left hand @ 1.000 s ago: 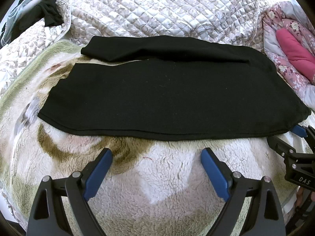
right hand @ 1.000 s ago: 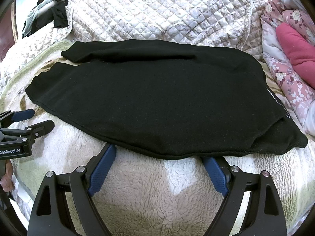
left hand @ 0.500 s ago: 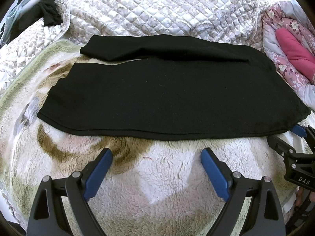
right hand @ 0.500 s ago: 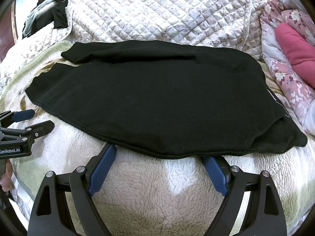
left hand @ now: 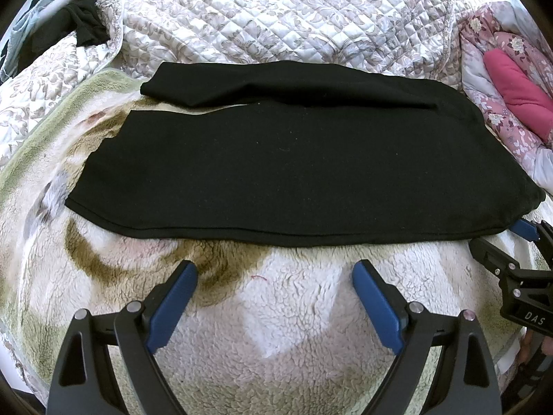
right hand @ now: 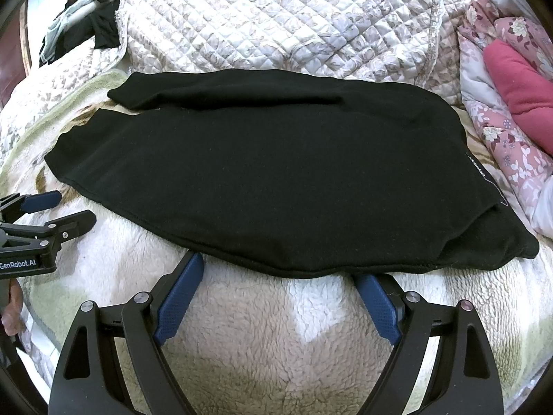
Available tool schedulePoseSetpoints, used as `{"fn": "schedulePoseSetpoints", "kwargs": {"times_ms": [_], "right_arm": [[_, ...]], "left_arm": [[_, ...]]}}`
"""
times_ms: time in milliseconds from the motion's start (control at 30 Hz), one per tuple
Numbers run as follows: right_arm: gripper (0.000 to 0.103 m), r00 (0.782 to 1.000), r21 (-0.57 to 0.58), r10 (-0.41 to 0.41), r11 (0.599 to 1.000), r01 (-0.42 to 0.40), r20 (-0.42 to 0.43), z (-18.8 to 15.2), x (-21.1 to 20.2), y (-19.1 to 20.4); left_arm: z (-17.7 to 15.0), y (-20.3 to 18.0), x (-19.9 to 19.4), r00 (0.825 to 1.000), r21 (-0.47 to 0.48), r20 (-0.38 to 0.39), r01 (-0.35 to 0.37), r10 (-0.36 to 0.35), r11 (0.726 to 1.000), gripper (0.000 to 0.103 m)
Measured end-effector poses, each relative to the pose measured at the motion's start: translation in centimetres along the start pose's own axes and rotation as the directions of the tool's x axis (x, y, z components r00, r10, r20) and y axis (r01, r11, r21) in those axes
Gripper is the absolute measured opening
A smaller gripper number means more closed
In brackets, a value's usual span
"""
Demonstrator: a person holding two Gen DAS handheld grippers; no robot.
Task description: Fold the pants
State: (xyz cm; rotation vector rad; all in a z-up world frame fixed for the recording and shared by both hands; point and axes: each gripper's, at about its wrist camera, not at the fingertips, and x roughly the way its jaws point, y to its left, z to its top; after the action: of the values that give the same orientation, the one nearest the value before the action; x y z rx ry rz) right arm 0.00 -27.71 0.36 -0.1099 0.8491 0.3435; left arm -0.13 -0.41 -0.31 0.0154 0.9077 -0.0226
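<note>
Both hand-held grippers stand wide open and hold nothing: the left gripper (left hand: 274, 268) hovers over bare fleece just short of the near hem of the pants (left hand: 293, 169), while the right gripper (right hand: 280, 266) sits closer in, its blue-padded fingertips (right hand: 193, 261) at the hem, the right-hand one partly tucked beneath the cloth's edge. Each gripper is black hard plastic with ribbed blue pads, and each shows at the side of the other's view, low on the blanket and near an end of the garment. The pants are plain matte black knit, laid flat and lengthwise across the views, one leg lying slightly behind the other so a narrow wedge of blanket shows between them at the left; the waist end, with a small label, lies to the right. Beneath is a shaggy cream fleece blanket (left hand: 276, 339) with olive and brown curved markings. Behind it rises a quilted, diamond-stitched pale floral cover (left hand: 276, 14), and at the right a pink floral comforter (right hand: 501, 145).
</note>
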Motion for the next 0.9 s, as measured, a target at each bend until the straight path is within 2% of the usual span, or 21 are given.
{"fn": "schedulePoseSetpoints", "kwargs": {"times_ms": [900], "right_arm": [[0.087,1.000,-0.004,-0.005,1.000,0.005,-0.023,0.06,0.05,0.22]], "left_arm": [[-0.44,-0.65,-0.18,1.000,0.010,0.004,-0.004,0.004,1.000,0.094]]}}
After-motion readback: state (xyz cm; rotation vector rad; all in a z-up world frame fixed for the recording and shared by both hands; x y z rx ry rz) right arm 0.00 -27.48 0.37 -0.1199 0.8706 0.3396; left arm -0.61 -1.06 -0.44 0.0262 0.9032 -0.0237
